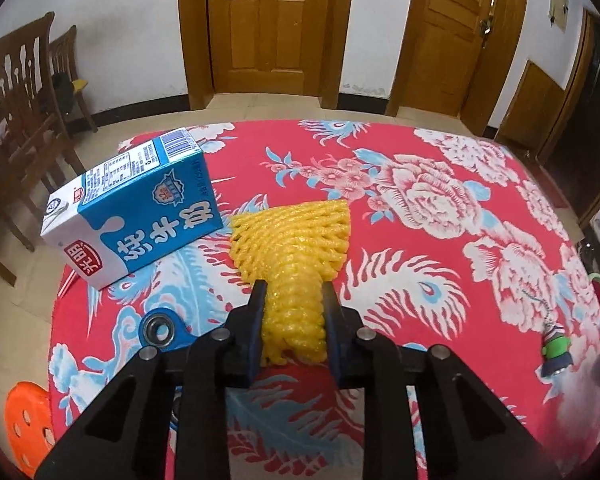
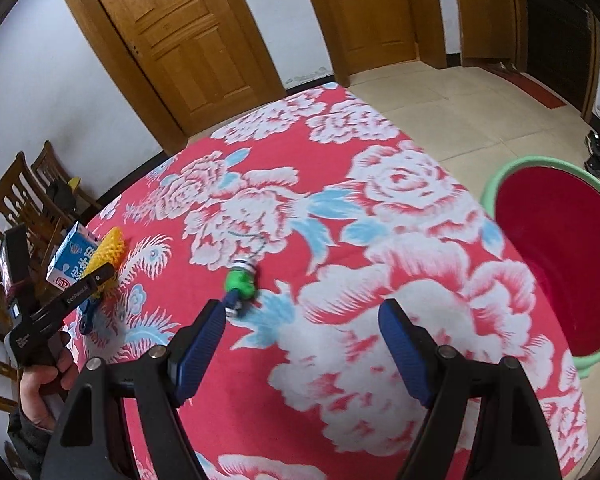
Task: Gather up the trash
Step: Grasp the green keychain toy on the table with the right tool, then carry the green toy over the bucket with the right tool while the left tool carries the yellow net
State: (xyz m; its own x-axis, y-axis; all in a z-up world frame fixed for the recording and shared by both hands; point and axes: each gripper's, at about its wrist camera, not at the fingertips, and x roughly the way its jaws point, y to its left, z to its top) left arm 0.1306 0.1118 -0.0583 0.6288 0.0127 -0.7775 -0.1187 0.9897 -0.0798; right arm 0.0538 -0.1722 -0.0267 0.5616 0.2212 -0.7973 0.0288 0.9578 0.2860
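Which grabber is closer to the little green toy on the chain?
Right. The right gripper hangs open just before the small green toy on a chain; the left gripper squeezes yellow foam netting across the table.

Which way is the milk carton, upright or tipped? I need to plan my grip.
Tipped: the milk carton lies on its side on the tablecloth, its broad printed face up.

My left wrist camera sits close above the tabletop (image 1: 420, 208), looking forward along the left tool (image 1: 292, 292) toward two wooden doors (image 1: 268, 28) at 12 o'clock. The milk carton (image 1: 140, 216) lies near, at 10 o'clock. My right wrist camera rides higher and tilted, facing across the same red floral cloth, with a basin (image 2: 560, 256) on the floor at 3 o'clock. Both views share the cloth, the doors, the carton and the small green toy (image 2: 242, 280) (at 4 o'clock for the left camera).
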